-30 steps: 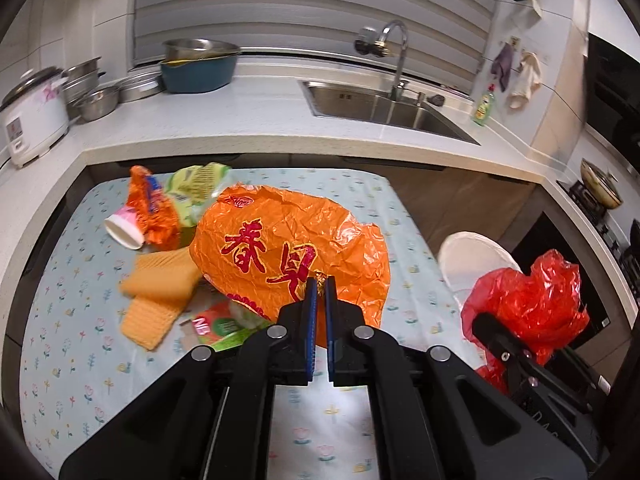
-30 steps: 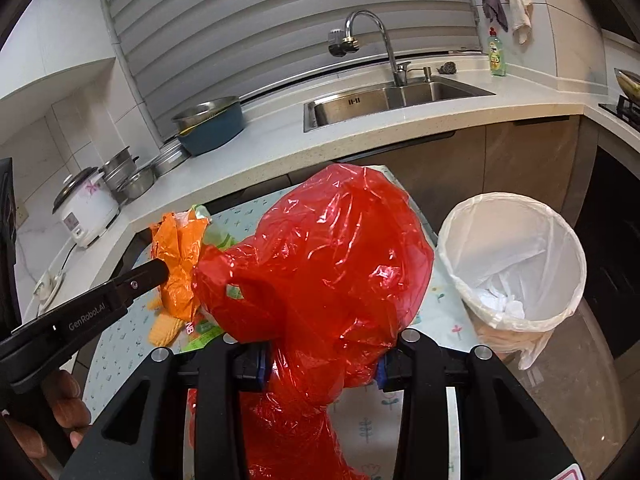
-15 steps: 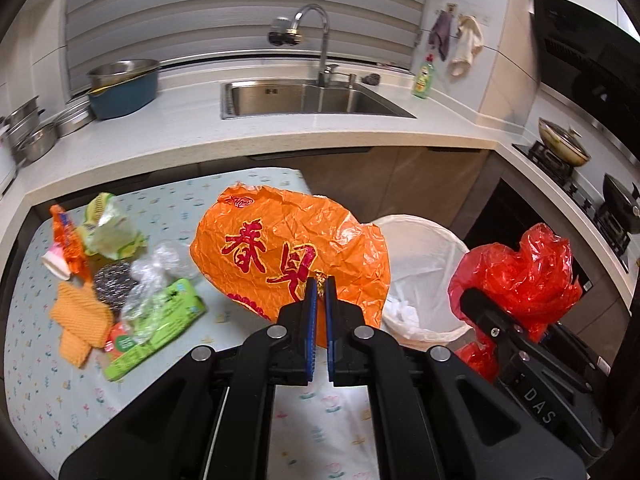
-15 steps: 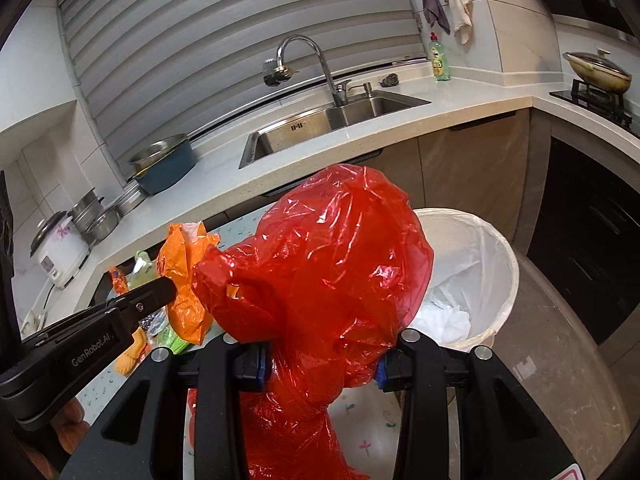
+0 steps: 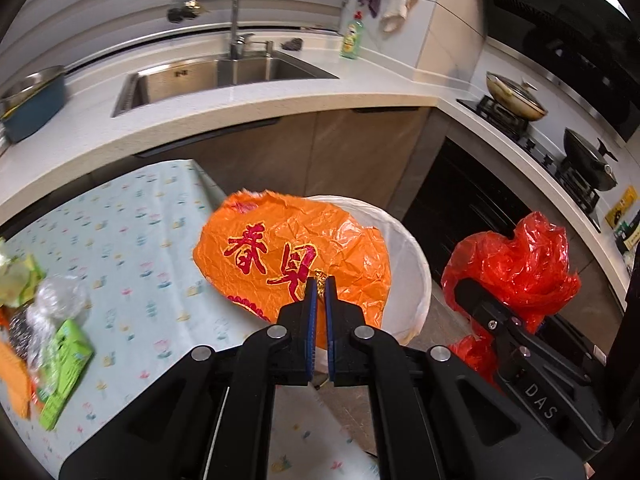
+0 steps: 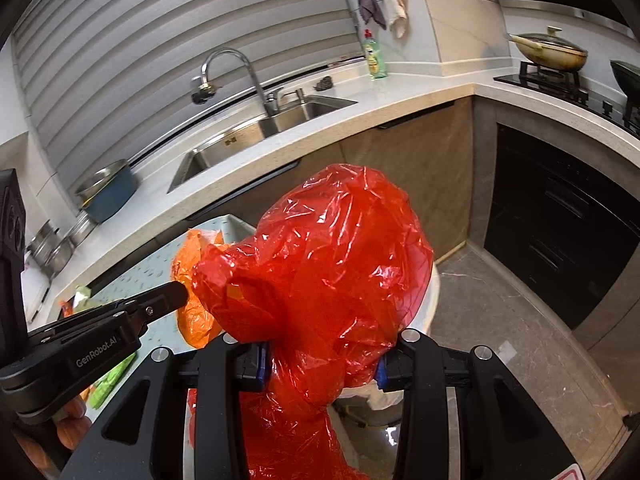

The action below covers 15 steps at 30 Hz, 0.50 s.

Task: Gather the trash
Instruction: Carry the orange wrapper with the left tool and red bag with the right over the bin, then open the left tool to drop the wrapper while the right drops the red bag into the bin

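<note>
The orange bag now hangs against the white-lined bin, where a second ago it hung over the tabletop litter; the red bag has likewise swung from beside the bin to above its rim. Both loads look about ready to drop. The left tool is pinched nearly shut on the orange bag's near edge, the bag standing just beyond its tips. The right tool is part open, clamped around the bunched red bag. A green packet and other scraps remain far left on the tabletop.
</note>
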### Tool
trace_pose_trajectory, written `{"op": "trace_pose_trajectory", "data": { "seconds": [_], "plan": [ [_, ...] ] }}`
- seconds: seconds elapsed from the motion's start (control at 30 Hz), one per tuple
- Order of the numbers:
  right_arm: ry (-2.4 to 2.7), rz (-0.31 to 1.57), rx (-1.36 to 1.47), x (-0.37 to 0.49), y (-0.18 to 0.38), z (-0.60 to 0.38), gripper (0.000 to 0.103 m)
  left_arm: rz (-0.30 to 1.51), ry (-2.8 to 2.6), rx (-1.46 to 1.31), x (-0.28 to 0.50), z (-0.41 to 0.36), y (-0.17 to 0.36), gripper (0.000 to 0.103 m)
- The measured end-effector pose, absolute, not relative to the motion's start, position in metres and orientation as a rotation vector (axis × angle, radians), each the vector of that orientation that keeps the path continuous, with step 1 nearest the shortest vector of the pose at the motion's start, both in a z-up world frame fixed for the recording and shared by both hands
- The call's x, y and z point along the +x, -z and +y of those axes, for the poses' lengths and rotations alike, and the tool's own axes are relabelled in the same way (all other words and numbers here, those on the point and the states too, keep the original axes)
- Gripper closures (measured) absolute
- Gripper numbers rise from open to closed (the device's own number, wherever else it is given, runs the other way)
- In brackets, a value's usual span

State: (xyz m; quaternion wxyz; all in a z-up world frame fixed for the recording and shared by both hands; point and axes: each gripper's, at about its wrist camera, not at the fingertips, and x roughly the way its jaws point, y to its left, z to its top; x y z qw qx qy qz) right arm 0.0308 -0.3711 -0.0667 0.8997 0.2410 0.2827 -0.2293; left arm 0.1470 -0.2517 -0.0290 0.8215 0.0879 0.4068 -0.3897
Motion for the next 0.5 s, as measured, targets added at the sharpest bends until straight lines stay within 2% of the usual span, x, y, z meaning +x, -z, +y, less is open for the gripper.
{"op": "trace_pose_trajectory", "data": {
  "seconds": [0.13, 0.2, 0.27, 0.5],
  "plan": [
    [0.498, 0.594, 0.511, 0.038, 0.075, -0.389, 0.068, 0.894, 0.892, 0.185, 0.158, -0.272, 0.036, 0.098],
    [0.504, 0.597, 0.512, 0.043, 0.077, -0.394, 0.068, 0.884, 0.871, 0.192, 0.161, -0.277, 0.039, 0.093],
    [0.506, 0.597, 0.508, 0.048, 0.078, -0.397, 0.068, 0.882, 0.854, 0.189, 0.165, -0.279, 0.040, 0.083],
    [0.498, 0.600, 0.491, 0.067, 0.078, -0.403, 0.068, 0.862, 0.789, 0.195, 0.172, -0.269, 0.043, 0.082]
  ]
}}
